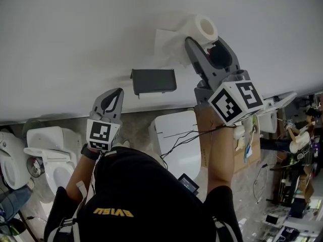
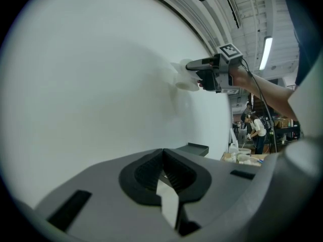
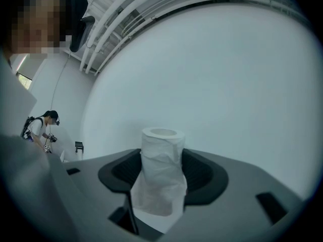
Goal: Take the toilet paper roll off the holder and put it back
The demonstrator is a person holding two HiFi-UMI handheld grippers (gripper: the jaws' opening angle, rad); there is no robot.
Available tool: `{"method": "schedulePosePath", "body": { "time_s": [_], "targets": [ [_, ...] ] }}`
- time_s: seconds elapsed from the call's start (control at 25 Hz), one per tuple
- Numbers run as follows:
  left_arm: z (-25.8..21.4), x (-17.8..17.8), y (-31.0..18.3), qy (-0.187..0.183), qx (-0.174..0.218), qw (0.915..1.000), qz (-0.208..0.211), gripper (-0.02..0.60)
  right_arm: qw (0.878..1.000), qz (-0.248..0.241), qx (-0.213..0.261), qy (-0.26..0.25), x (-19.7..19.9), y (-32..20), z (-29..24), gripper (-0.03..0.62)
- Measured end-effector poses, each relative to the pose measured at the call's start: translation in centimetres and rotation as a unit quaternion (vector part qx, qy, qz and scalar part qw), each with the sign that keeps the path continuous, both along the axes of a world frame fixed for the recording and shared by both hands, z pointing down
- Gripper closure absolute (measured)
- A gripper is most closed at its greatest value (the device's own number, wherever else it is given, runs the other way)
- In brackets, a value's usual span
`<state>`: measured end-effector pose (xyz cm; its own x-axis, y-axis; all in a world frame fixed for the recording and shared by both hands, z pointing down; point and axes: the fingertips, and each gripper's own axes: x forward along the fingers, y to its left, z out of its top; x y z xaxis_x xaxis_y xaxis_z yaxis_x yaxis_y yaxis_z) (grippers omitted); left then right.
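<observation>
Soft, even indoor light; ceiling strip lamp (image 2: 266, 53) glares; fisheye warp, dark vignetted corners; left gripper (image 2: 162, 158) foreground blurred.

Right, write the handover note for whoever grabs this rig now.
Right tool: shut on the toilet paper roll, held up near the white wall, above and to the right of the holder in the head view. A loose sheet hangs off the roll.
Left tool: shut, empty, below and left of the holder.
Done: the roll is off the holder.
Left: bring the roll to the holder, seat it, let go.
</observation>
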<state>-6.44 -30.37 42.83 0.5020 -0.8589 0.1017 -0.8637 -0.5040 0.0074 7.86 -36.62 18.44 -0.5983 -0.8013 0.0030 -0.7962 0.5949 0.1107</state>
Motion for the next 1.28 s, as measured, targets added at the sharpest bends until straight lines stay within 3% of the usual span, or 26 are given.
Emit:
{"method": "schedulePosePath", "body": {
  "time_s": [1.28],
  "targets": [
    [0.3, 0.11, -0.48, -0.004, -0.007, 1.0, 0.0, 0.571, 1.0, 0.003, -0.003, 0.016, -0.09, -0.58, 0.48, 0.343]
  ]
}}
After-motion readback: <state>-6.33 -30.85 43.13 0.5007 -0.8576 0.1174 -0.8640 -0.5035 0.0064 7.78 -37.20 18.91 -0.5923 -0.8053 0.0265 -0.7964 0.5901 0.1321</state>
